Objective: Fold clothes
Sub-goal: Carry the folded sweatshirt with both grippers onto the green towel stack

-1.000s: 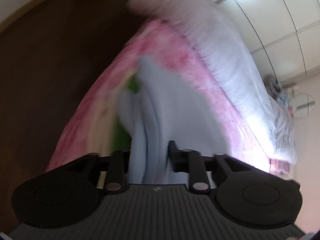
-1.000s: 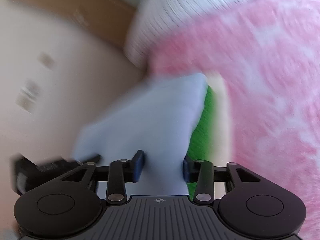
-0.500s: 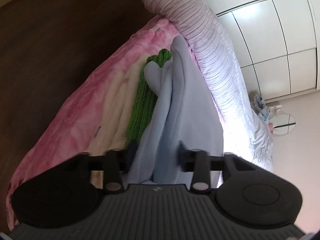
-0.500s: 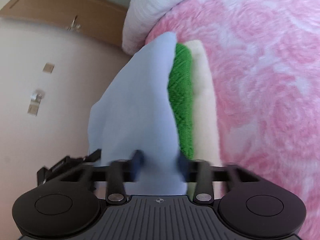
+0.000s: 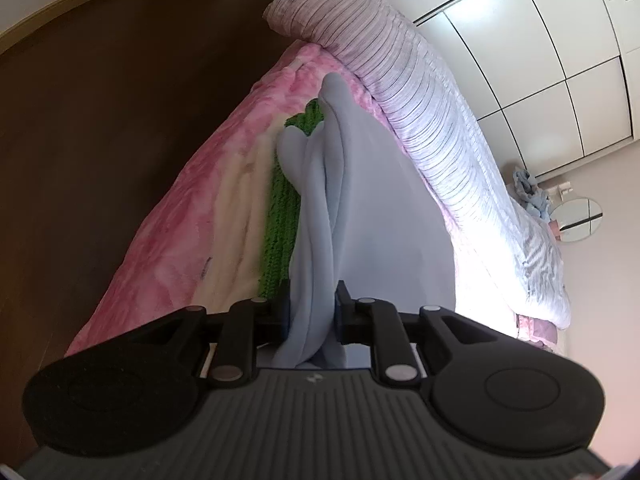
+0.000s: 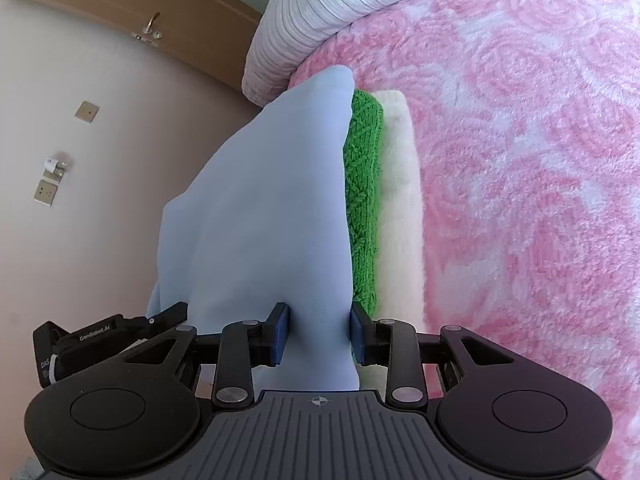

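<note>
Here the pale blue garment hangs bunched between both tongs, held up over a small stack on the bed: a green knit lying on a cream folded piece, both on the pink rose-patterned blanket. The left tongs have a thick roll of the blue cloth between their pads, and their jaws are opening, so the grip is easing though the fabric looks pinched. The right tongs hold a flatter fold of the same garment, jaws also opening, cloth touching both blue pads. Held at two points like this, the garment stays together as a folded bundle; by my reading it is being set on the green knit as the next layer. A striped white duvet lies rolled along the far side, well clear of the stack.
</note>
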A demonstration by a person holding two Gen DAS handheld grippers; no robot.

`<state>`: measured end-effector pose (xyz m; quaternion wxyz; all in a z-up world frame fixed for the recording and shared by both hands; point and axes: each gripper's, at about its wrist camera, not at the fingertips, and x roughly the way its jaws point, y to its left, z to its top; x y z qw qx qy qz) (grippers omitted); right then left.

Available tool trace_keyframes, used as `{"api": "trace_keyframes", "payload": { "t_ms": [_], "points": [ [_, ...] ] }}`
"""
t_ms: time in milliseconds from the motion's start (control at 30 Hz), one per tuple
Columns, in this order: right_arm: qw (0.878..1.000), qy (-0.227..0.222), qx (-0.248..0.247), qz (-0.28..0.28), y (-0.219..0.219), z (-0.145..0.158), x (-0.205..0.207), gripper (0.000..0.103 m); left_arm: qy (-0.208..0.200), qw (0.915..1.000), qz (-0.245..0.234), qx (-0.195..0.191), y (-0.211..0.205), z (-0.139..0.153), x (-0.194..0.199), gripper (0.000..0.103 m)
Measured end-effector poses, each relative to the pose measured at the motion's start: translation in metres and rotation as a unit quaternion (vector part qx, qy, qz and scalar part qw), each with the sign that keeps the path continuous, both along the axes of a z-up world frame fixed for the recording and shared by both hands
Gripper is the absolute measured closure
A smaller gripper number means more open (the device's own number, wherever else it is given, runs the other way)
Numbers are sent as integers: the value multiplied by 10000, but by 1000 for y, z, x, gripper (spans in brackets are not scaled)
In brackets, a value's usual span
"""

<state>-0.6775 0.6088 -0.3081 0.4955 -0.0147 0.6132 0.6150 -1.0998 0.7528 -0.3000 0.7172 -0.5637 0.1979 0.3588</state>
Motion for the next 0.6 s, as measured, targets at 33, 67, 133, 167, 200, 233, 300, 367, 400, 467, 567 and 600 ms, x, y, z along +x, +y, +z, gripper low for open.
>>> {"api": "trace_keyframes", "payload": {
  "t_ms": [33,67,133,167,200,233,300,367,400,467,567,600],
  "points": [
    [10000,25,-21,4,0,-1,0,71,81,10000,-25,-52,3,3,1,80],
    [9999,87,-129,-21,-1,0,2,68,203,9998,-65,-38,6,9,2,80],
    [9997,-30,-217,-86,3,13,8,65,584,9978,-136,280,13,31,4,80],
    [9996,-97,-256,-121,5,19,11,63,794,9956,-153,477,17,44,5,80],
    [9991,-293,-219,-198,7,28,14,63,997,9925,-131,689,21,56,8,80],
    [9980,-552,-133,-282,11,38,18,63,1114,9894,-123,926,26,66,13,80],
    [9911,-1259,179,-381,24,59,19,63,1201,9828,-224,1383,36,81,29,81],
    [9779,-2019,474,-273,45,73,9,63,1292,9763,-441,1678,47,86,52,85],
    [9689,-2386,615,-214,56,79,3,63,1369,9730,-592,1763,51,83,66,92],
    [9548,-2875,752,27,79,79,-13,63,1578,9649,-883,1907,59,73,92,101],
    [9413,-3246,897,243,104,63,-37,63,2157,9482,-1085,2065,68,44,117,103],
    [9382,-3324,913,306,111,55,-45,63,2250,9470,-1060,2031,71,33,119,103]
  ]
}}
